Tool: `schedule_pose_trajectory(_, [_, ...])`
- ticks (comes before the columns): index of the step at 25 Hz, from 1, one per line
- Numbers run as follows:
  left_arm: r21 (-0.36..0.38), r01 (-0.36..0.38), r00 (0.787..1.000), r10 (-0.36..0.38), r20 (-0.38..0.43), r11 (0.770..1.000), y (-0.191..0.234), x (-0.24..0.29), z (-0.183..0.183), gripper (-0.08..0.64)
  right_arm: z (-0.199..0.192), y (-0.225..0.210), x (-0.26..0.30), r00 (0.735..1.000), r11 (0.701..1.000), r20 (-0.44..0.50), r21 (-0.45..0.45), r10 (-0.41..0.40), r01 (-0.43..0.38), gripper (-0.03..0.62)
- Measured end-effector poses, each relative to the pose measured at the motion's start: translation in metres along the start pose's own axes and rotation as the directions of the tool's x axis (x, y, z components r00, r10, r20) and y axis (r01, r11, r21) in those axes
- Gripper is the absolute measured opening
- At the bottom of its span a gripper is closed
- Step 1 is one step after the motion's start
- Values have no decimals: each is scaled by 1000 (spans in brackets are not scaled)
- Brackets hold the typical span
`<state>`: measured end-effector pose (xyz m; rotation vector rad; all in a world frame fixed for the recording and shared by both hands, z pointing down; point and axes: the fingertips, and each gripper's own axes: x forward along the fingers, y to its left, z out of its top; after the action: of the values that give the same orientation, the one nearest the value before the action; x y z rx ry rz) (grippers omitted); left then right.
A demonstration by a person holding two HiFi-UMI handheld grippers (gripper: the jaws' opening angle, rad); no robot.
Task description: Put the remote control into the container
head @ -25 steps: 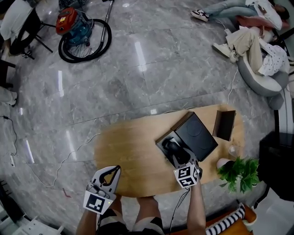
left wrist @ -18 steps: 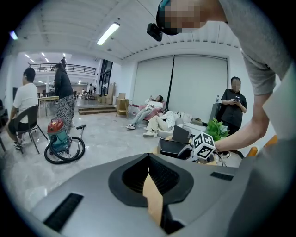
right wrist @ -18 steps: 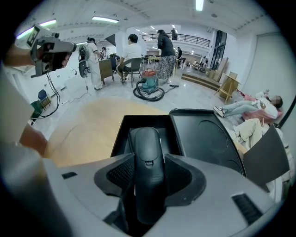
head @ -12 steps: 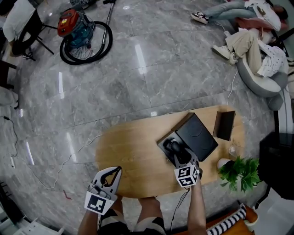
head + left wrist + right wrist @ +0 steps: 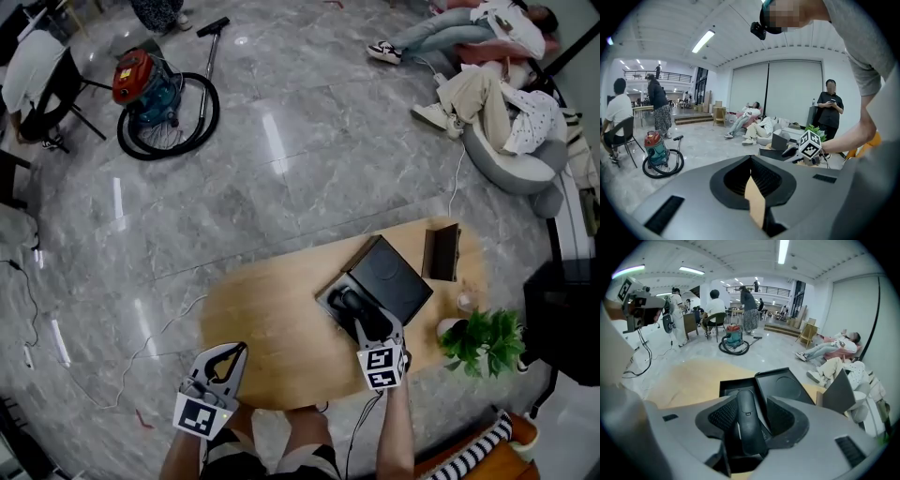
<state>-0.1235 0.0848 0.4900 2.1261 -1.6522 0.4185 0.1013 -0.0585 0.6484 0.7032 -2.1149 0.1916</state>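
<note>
Black remote control (image 5: 747,420), black container (image 5: 389,279), pale wood-grain surface (image 5: 262,328); grey veined marble floor (image 5: 281,169); red and teal vacuum cleaner (image 5: 142,80) far left.

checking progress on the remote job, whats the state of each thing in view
box: open, on the table
lid: open, lying beside the box
remote: gripped, above the box, not yet inside
right gripper: shut on the remote
left gripper: shut, empty
</note>
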Motion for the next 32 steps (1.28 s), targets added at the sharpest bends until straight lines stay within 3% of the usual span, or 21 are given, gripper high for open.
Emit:
schedule_pose_trajectory(7, [21, 25, 997, -27, 69, 999, -1, -18, 42, 8, 51, -1, -68, 984, 981, 155, 187, -88, 58, 207])
schedule_pose_trajectory(10, [48, 38, 995, -42, 91, 998, -4, -26, 61, 8, 73, 2, -103, 967, 972, 217, 217, -135, 87, 186])
schedule_pose_trajectory(12, [55, 42, 993, -48, 107, 998, -5, -33, 74, 8, 88, 4, -125, 951, 967, 256, 229, -173, 114, 116])
schedule_pose_trajectory(17, [81, 54, 990, -64, 125, 995, -10, -56, 101, 8, 124, 17, -181, 908, 945, 343, 298, -240, 137, 64])
schedule_pose_trajectory(24, [140, 86, 974, -113, 195, 986, -22, -84, 162, 8, 168, 22, -250, 831, 905, 452, 403, -324, 134, 18])
schedule_pose_trajectory(28, [163, 91, 970, -124, 207, 982, -30, -110, 184, 8, 187, 41, -297, 792, 868, 504, 493, -344, 64, 12])
schedule_pose_trajectory(32, [190, 96, 964, -139, 229, 977, -36, -127, 211, 8, 207, 54, -336, 758, 875, 545, 479, -360, 72, 12])
